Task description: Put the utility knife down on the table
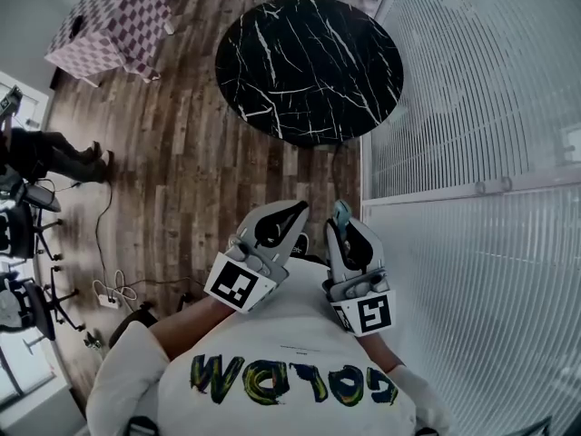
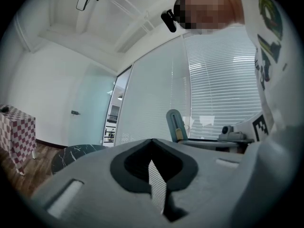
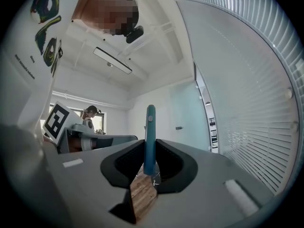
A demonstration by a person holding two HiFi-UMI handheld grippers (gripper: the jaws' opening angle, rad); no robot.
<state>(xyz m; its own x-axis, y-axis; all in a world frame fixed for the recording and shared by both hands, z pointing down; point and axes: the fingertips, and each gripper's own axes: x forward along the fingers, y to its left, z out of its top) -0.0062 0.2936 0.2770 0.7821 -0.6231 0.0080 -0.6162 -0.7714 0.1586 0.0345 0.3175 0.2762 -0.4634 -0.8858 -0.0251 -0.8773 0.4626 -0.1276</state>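
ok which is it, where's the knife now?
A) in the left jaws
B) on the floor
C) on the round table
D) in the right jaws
D: the teal knife stands clamped between the jaws of the right gripper, while the left gripper has nothing between its jaws.

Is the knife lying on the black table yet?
No, the right gripper clamps the knife between its jaws, off the table.
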